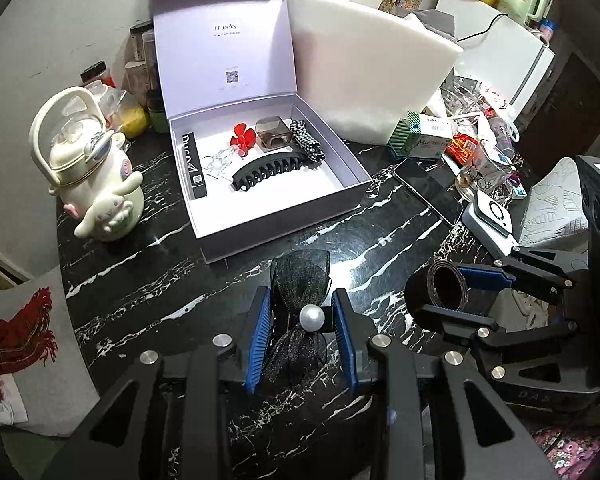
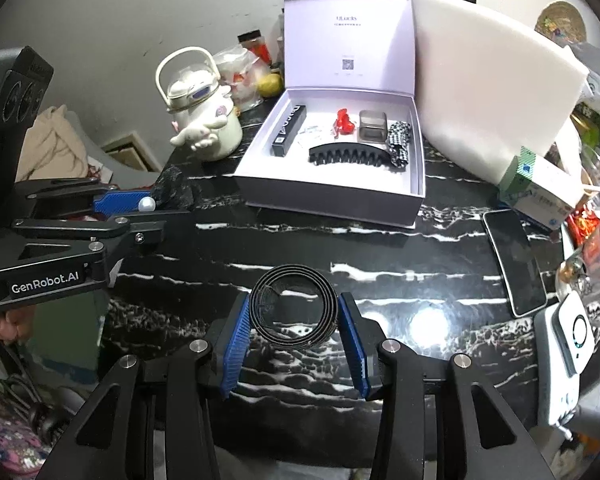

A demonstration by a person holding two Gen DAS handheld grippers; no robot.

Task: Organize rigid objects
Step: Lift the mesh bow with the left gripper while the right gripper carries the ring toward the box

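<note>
Several hair clips already lay inside the open gift box (image 1: 356, 168); short of it, the left tool (image 1: 304, 316) clenched a pearl bow clip (image 1: 300, 292) and the right tool (image 2: 294, 312) a coiled black strap (image 2: 294, 304).

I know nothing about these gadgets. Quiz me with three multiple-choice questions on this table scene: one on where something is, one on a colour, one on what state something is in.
1. Where does the long black claw clip lie?
A. Inside the open white box
B. On the phone
C. Beside the kettle

2. What colour is the flower-shaped clip in the box?
A. Yellow
B. Red
C. Green

3. What is the right gripper doing?
A. Standing empty
B. Shut on a coiled black belt
C. Pressing the box lid

Answers: 1 A, it rests on the box floor among other clips. 2 B, its petals are bright red. 3 B, the blue pads squeeze the coil on both sides above the marble table.
</note>
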